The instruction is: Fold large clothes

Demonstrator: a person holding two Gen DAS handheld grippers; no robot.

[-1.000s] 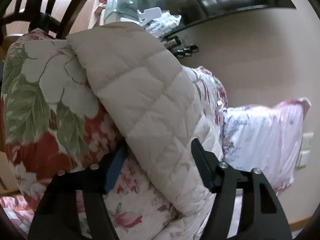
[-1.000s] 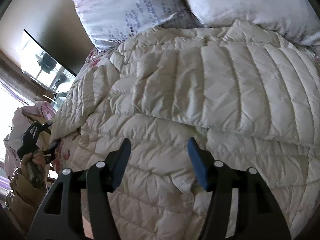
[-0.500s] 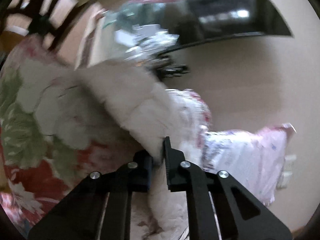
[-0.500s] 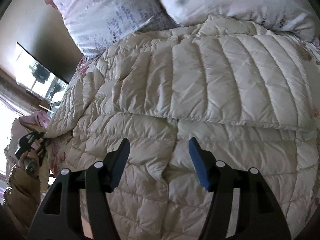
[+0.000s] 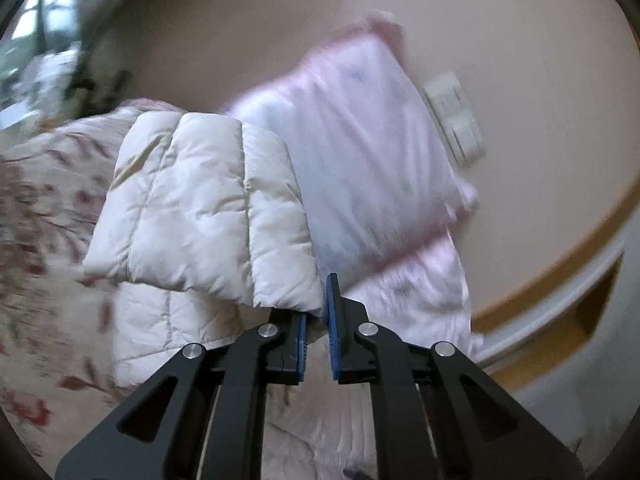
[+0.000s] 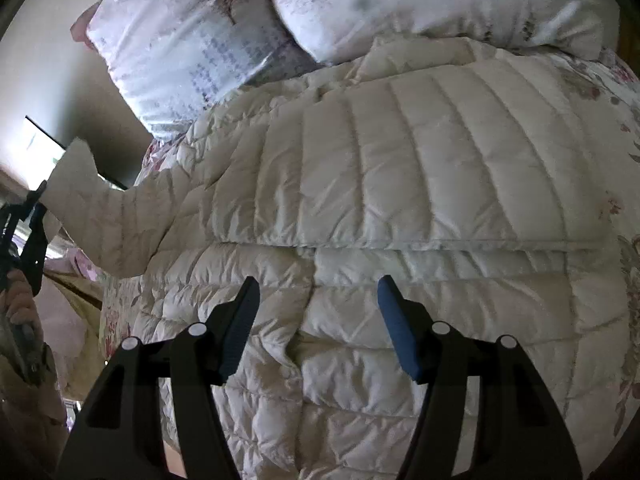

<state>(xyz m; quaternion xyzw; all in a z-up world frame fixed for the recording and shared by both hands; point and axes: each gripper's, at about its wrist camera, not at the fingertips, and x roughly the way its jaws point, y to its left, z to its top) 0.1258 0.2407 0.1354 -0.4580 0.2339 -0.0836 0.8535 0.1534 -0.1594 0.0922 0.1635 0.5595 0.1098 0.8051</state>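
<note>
Left claw (image 5: 317,312) pinches the cream jacket's sleeve (image 5: 208,208), lifted off the bed (image 6: 624,80). Right claw (image 6: 316,320) hangs half-open and empty over the jacket body (image 6: 400,184).

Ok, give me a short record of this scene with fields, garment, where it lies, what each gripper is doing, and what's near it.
garment: cream quilted puffer jacket
surface: bed with floral cover
left gripper: shut on the jacket's sleeve end, held up off the bed
right gripper: open above the jacket's body, holding nothing
nearby: two pale printed pillows at the jacket's far end
</note>
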